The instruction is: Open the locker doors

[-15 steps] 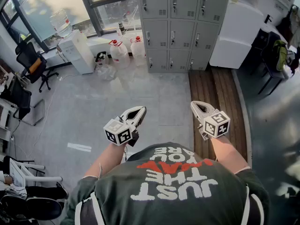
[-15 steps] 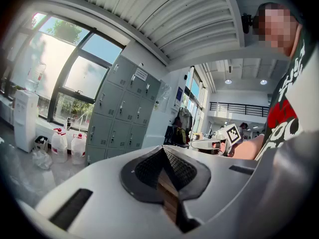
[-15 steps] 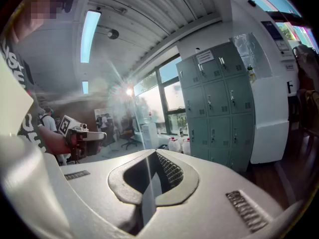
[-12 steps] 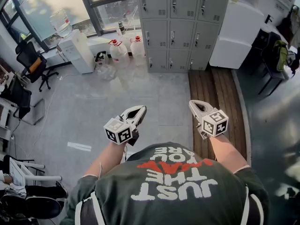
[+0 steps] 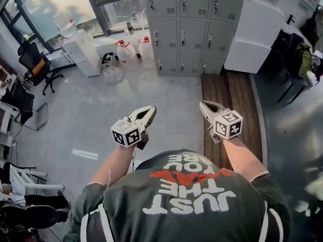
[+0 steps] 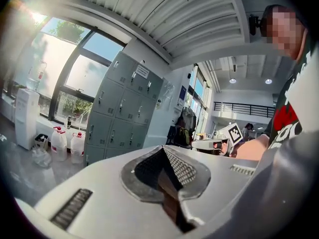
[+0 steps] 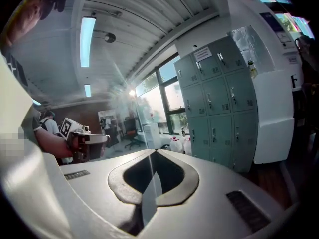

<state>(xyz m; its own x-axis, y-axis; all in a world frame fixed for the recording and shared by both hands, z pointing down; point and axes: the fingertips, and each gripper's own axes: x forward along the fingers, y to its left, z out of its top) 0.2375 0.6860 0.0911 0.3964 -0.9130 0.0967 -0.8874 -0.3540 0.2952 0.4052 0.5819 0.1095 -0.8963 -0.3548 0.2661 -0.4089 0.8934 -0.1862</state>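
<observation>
Left gripper (image 5: 149,109) and right gripper (image 5: 204,105) are both closed and empty. Lockers (image 5: 194,21) stand well off at 12 o'clock; closed jaws could glance off handles (image 5: 182,36).

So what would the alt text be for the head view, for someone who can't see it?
Seen from above, a person holds a left gripper and a right gripper out in front, both shut and empty, facing grey lockers across the floor; every visible locker door is closed. Water jugs stand left of the lockers.
</observation>
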